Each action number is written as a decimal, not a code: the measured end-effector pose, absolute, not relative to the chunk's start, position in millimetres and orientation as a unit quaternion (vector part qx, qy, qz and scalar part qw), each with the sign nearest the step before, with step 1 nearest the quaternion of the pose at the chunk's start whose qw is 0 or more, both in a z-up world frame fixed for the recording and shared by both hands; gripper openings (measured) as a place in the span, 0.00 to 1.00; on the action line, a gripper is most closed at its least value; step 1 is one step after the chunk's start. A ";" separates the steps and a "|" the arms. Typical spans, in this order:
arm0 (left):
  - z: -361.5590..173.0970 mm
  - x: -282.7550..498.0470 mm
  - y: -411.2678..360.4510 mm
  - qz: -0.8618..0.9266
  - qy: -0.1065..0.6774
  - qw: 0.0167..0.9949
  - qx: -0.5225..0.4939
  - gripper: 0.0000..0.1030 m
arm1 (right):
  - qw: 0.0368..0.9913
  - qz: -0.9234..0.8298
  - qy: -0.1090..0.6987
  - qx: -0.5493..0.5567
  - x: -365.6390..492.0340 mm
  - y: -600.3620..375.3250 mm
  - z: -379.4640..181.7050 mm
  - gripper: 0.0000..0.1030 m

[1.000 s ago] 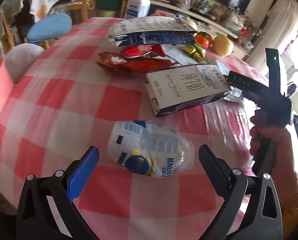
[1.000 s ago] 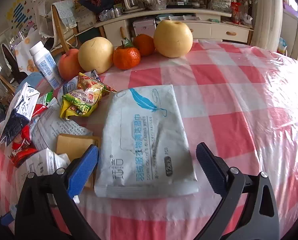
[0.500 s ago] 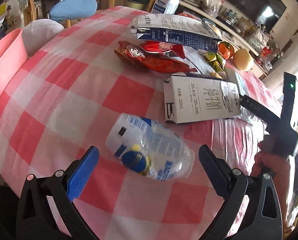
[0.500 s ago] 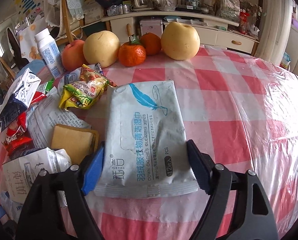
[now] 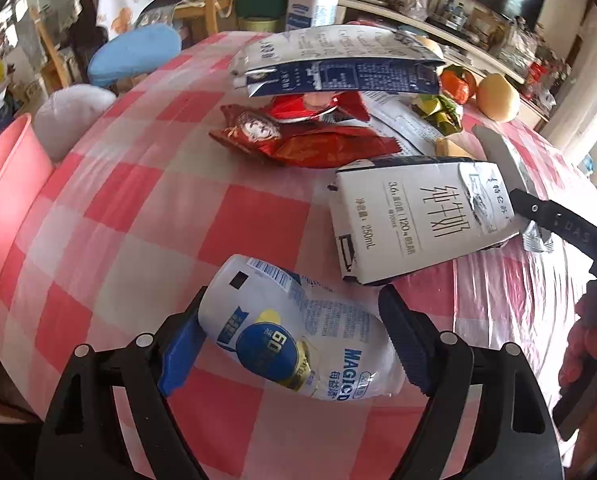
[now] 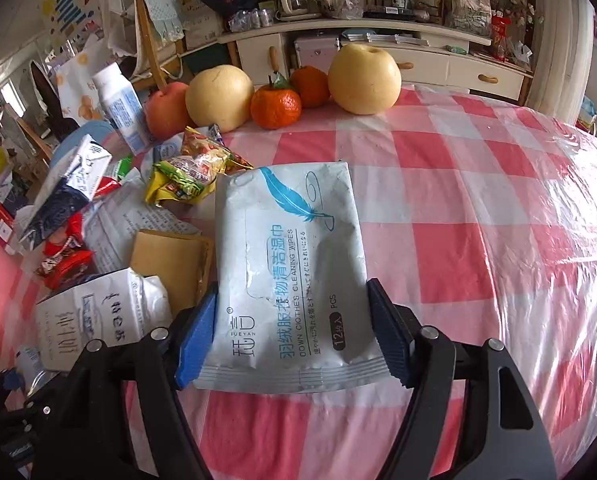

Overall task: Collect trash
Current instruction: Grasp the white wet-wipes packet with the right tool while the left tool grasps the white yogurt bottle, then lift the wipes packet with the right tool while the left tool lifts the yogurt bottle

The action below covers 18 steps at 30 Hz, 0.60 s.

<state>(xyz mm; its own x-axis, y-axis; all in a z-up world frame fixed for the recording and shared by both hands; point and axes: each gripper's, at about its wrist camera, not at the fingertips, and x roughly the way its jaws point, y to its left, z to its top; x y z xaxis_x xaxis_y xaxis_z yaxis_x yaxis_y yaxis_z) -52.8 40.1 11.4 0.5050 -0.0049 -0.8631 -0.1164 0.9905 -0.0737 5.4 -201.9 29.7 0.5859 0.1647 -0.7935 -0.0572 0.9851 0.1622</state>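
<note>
A crushed white plastic bottle (image 5: 298, 332) with a blue label lies on the red-checked tablecloth (image 5: 146, 216) near the table's front edge. My left gripper (image 5: 294, 296) straddles it, jaws closing, both pads against its sides. In the right wrist view a pale blue wipes pack (image 6: 290, 240) lies flat on the cloth. My right gripper (image 6: 292, 288) is closing on its near end, with a pad on each long edge. The right gripper's finger (image 5: 554, 224) and the hand (image 5: 590, 352) holding it show at the right of the left wrist view.
A white milk carton (image 5: 414, 216), red snack wrappers (image 5: 310, 144), a flattened blue-and-white carton (image 5: 338, 64) and a yellow-green snack bag (image 6: 190, 172) lie mid-table. Pears and oranges (image 6: 362, 80) stand at the back. A pink bin (image 5: 6, 192) stands beside the table's left edge.
Both grippers went from wide open to closed in on their items: the left onto the crushed bottle after moving forward, the right onto the wipes pack.
</note>
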 end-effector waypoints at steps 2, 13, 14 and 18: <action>14.8 -51.8 38.5 0.026 0.489 0.871 -0.044 0.75 | 0.889 0.069 0.448 0.065 0.4 -204.6 33.4 0.69; 16.9 -46.4 47.0 -0.022 0.486 0.870 -0.077 0.46 | 0.886 0.105 0.441 0.097 -12.6 -208.6 45.0 0.69; 17.0 -46.7 46.8 -0.025 0.487 0.869 -0.081 0.45 | 0.886 0.110 0.439 0.098 -13.5 -207.1 45.8 0.69; 18.8 -48.2 46.6 -0.039 0.488 0.867 -0.092 0.43 | 0.887 0.127 0.434 0.099 -16.3 -200.4 49.2 0.69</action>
